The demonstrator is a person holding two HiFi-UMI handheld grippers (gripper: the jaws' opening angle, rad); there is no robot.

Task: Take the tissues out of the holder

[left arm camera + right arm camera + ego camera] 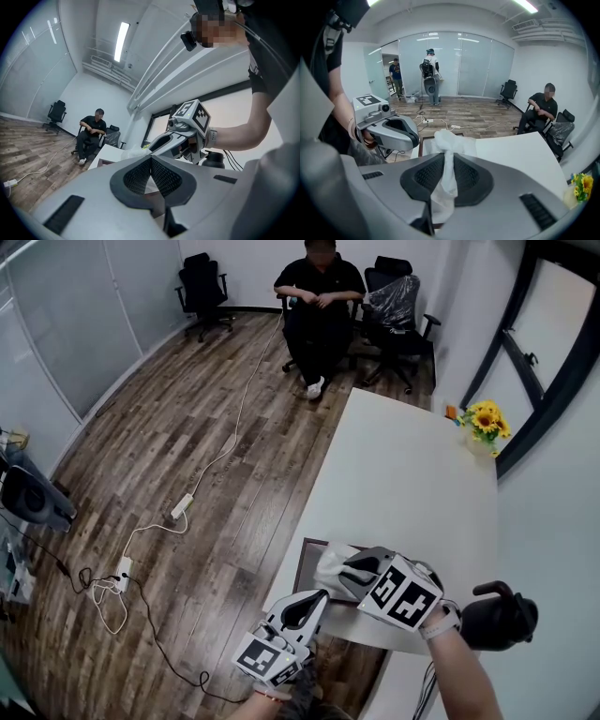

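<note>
From the head view, the tissue holder [307, 568] sat at the white table's [412, 474] near left corner, close to both edges, with broad tabletop beyond. The right gripper [345, 570] reached in over it from the right, and the left gripper [319, 601] hung off the table edge. In the left gripper view, the left gripper [151, 161] was clenched on nothing. In the right gripper view, the right gripper [449, 164] pinched a white tissue [443, 140] above the holder [421, 144].

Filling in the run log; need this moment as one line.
right hand-held gripper: shut on tissue | tissue: stretched from holder to jaws | left hand-held gripper: shut, empty
</note>
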